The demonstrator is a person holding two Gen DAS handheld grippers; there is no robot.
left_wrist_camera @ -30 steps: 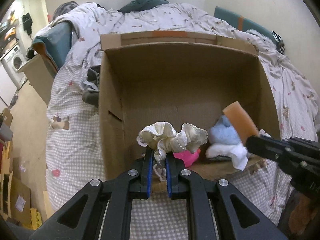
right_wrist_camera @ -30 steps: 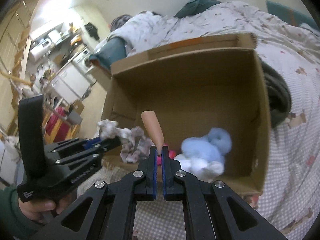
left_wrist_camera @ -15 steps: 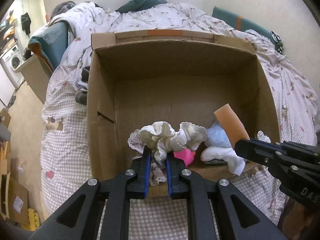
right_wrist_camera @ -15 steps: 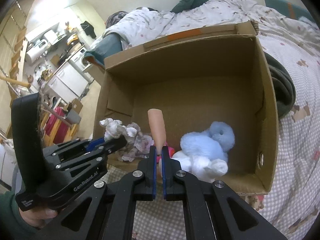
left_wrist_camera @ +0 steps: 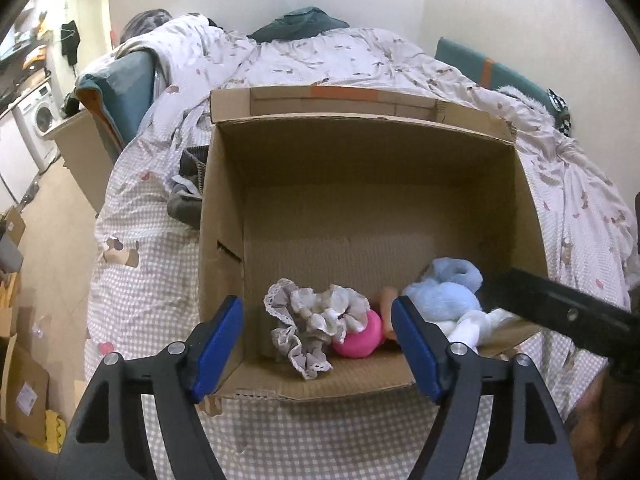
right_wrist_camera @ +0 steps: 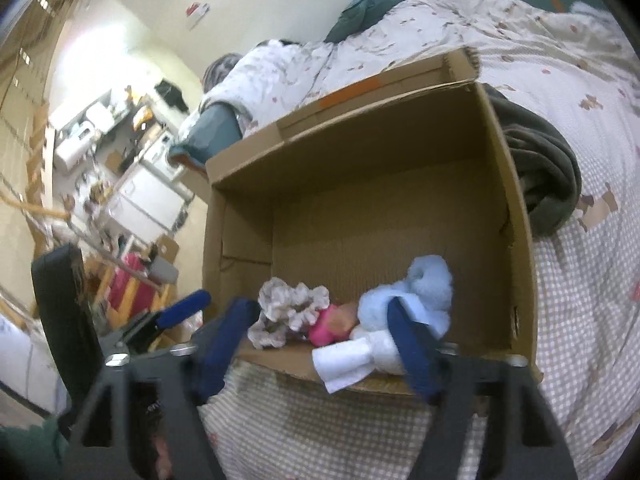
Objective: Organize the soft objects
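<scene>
Left wrist view: left gripper (left_wrist_camera: 318, 342) spread wide, holding nothing, at near edge of box (left_wrist_camera: 360, 168).
Scrunchie (left_wrist_camera: 316, 326): inside box, near wall, touching pink ball (left_wrist_camera: 358, 338).
Blue plush (left_wrist_camera: 448, 300): inside box, right of ball.
Right gripper (right_wrist_camera: 320, 348): spread wide, empty, over box's near edge.
Box: on checked bedspread (left_wrist_camera: 152, 288).

Both wrist cams sit close over the cardboard box's (left_wrist_camera: 224, 216) near rim, facing 12 o'clock into it; right cam's tilted, box (right_wrist_camera: 516, 216) shared.
</scene>
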